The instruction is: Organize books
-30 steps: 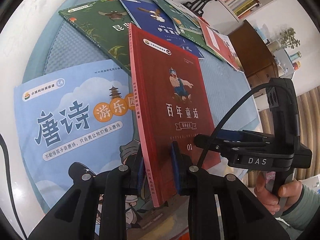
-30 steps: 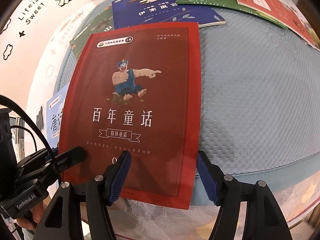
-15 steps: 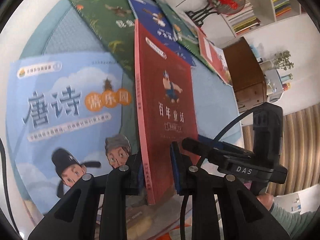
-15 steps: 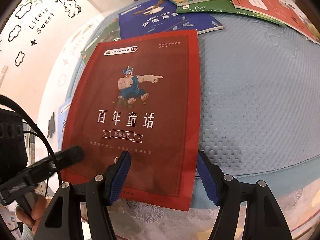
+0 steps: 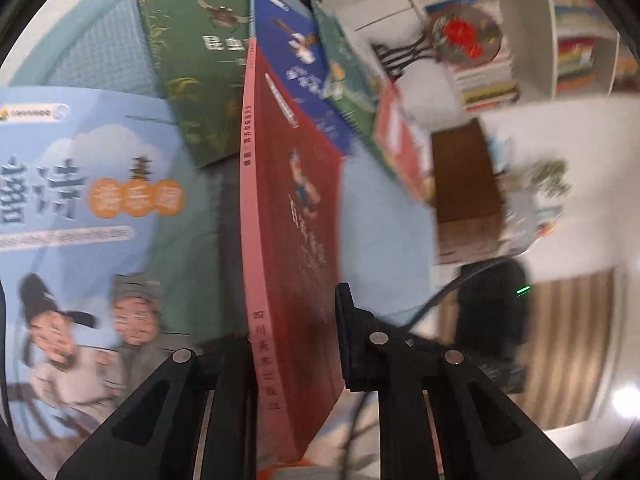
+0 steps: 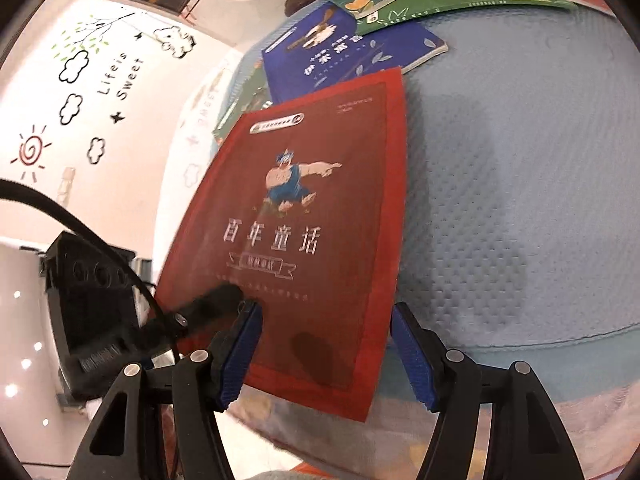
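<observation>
Red book (image 6: 304, 240) tilted, lifted off mat.

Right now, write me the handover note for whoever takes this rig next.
Left gripper: jaws shut on the red book near its bottom spine corner, holding it tilted up off the blue mat.
Right gripper: jaws open, hanging over the red book's lower edge, not gripping it.
Other books: the light blue book lies flat to the left of the red one; the green book, dark blue book and a few more are spread along the far side of the mat.
Done: red book picked up.
Left: place it, then gather the spread books.
</observation>
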`<state>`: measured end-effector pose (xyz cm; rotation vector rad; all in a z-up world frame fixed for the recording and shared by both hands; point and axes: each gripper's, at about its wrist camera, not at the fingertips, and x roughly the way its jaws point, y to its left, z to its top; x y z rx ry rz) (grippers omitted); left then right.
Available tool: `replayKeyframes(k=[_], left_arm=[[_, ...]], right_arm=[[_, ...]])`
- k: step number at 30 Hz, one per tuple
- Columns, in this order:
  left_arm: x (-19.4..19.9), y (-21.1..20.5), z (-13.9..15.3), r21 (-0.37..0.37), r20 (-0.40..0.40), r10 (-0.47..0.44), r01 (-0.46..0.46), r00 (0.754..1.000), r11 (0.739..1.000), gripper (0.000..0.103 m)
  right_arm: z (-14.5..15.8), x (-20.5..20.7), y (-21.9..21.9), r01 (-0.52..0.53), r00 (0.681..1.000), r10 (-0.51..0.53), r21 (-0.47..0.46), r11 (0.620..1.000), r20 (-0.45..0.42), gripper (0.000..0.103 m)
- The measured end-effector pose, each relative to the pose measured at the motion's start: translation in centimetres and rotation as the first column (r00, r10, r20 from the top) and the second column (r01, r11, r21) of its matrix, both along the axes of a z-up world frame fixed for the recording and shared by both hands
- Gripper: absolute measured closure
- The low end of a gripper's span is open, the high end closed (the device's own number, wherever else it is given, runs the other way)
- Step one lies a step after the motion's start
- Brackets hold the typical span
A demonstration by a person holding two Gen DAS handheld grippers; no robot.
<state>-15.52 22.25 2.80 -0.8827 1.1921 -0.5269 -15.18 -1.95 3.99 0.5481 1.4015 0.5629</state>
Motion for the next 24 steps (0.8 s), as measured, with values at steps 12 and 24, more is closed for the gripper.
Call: replayKeyframes(k=[12,24], left_arm=[[0.1,-2.4,-0.2,-0.091,-0.077,0.062,-0.069,0.995,0.993,0.090],[-1.0,-6.5,3.4,0.456,0.050,0.017,-0.038,0.999,0.889,0.073]], right_arm=[[-3.0,1.0,-3.7,0.120,0.983,-0.059,0.366,0.923,-0.173,0.065],[1.9,1.1,-0.4,-0.125,0.987,0.120,0.039,0.991,0.112,0.084]])
